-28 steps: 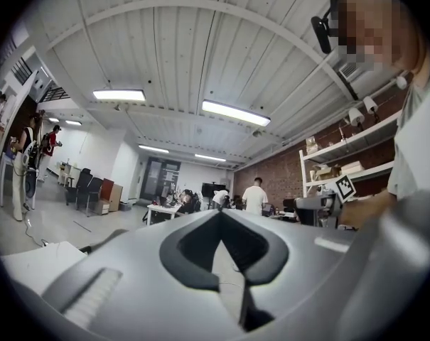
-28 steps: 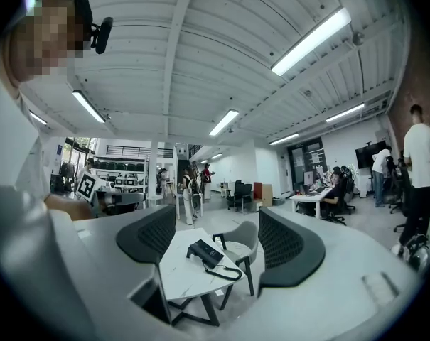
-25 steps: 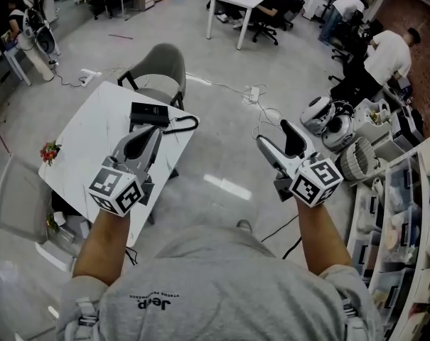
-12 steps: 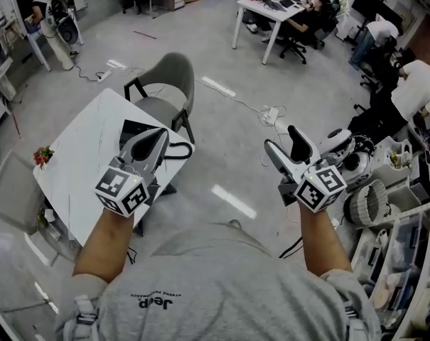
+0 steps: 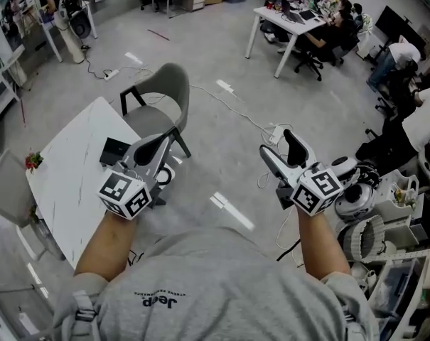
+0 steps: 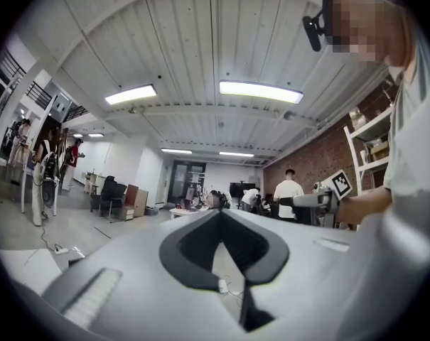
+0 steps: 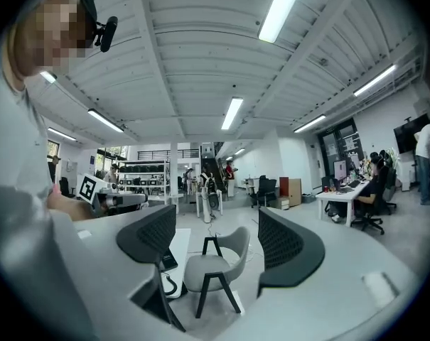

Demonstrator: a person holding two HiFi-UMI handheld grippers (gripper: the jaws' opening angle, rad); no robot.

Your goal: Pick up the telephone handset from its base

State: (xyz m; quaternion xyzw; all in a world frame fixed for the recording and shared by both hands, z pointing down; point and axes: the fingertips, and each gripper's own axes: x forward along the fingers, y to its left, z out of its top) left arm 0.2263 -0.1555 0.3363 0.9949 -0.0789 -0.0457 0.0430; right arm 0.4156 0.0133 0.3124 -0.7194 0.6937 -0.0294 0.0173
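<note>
Nothing done yet: black desk telephone (image 5: 115,151) on white worktop (image 5: 65,183), handset ungrasped. Left tool (image 5: 158,146) together, empty, near telephone; right tool (image 5: 280,151) apart, empty, well clear.

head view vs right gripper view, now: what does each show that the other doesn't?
Head view only: the right gripper from above with its marker cube, and white rounded machines on the floor at the right.
Right gripper view only: the ceiling lights, and that gripper's jaws seen end-on, apart, with nothing between them.
Both: the white table with the black telephone on it, the grey chair beside it, and the left gripper.
</note>
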